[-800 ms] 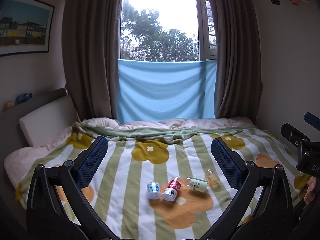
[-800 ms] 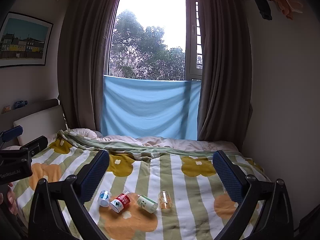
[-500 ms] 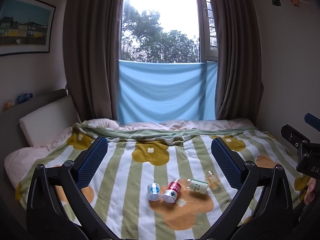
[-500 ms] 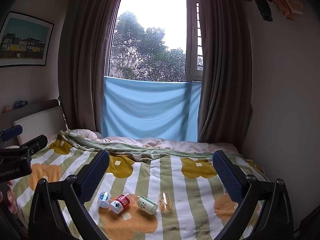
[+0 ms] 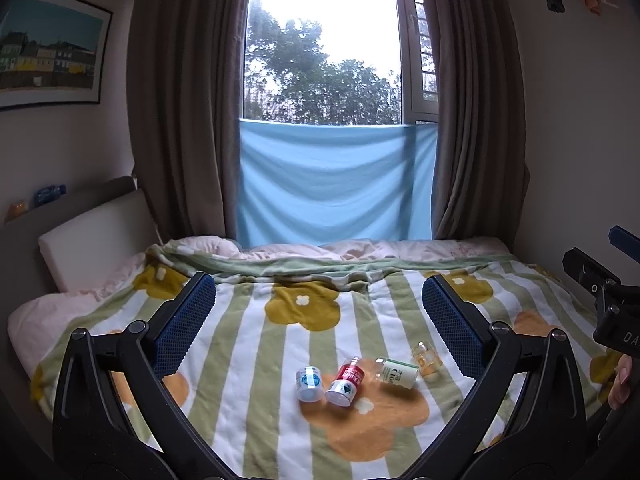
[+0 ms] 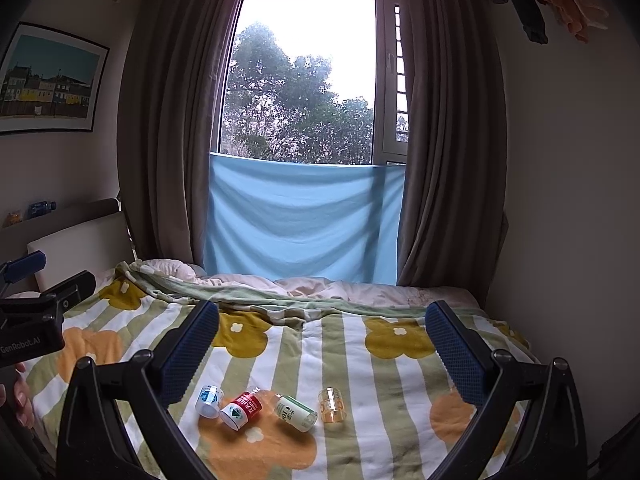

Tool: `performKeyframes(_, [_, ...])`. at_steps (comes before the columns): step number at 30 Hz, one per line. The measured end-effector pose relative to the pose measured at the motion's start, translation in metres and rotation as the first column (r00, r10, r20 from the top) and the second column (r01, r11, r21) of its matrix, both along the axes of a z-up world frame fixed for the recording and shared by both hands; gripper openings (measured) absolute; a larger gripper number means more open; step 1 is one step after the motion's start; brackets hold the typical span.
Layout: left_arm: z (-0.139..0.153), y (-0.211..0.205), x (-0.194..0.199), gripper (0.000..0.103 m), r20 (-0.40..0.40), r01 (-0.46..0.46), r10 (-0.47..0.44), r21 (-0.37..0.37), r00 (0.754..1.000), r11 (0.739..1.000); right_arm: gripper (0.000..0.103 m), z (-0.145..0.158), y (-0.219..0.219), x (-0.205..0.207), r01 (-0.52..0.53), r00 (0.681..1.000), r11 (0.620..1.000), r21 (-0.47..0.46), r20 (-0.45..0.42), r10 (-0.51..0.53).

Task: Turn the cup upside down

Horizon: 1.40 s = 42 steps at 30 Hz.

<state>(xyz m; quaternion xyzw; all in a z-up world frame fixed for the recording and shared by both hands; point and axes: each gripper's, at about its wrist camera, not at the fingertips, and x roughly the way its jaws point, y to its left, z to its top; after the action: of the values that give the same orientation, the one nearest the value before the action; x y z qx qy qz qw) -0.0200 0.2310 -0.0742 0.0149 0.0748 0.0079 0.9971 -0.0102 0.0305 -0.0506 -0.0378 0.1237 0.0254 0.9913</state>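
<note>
Clear and small, the cup (image 6: 331,405) stands on the bed (image 6: 360,360), just to the right of three little bottles (image 6: 256,404) lying down. Both the left tool (image 5: 319,312) and the right tool (image 6: 322,338) hang above with fingers wide apart, holding nothing, probably so one can reach the cup.

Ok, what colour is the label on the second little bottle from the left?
Red, clearest in right wrist view.

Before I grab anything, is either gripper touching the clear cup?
No, both the left gripper and right gripper hang open above the bed, apart from the cup.
</note>
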Motion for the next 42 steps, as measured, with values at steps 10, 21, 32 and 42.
performKeyframes(10, [-0.002, 0.005, 0.004, 0.103, -0.010, -0.003, 0.003, -0.003, 1.000, 1.000, 0.103, -0.001, 0.005, 0.004, -0.003, 1.000, 1.000, -0.003, -0.006, 0.003])
performKeyframes(21, [-0.006, 0.011, 0.030, 0.103, -0.072, 0.021, -0.022, -0.019, 0.997, 1.000, 0.103, -0.008, 0.012, 0.016, 0.006, 1.000, 1.000, -0.007, -0.031, -0.006])
performKeyframes(32, [-0.044, -0.001, 0.143, 0.103, -0.360, 0.168, -0.158, -0.006, 0.919, 0.986, 0.103, -0.025, -0.005, 0.040, 0.104, 0.985, 0.994, 0.021, -0.141, -0.100])
performKeyframes(42, [-0.155, -0.048, 0.304, 0.103, -0.726, 0.362, -0.261, -0.017, 0.636, 0.932, 0.103, -0.061, -0.024, 0.067, 0.210, 0.936, 0.977, 0.036, -0.296, -0.191])
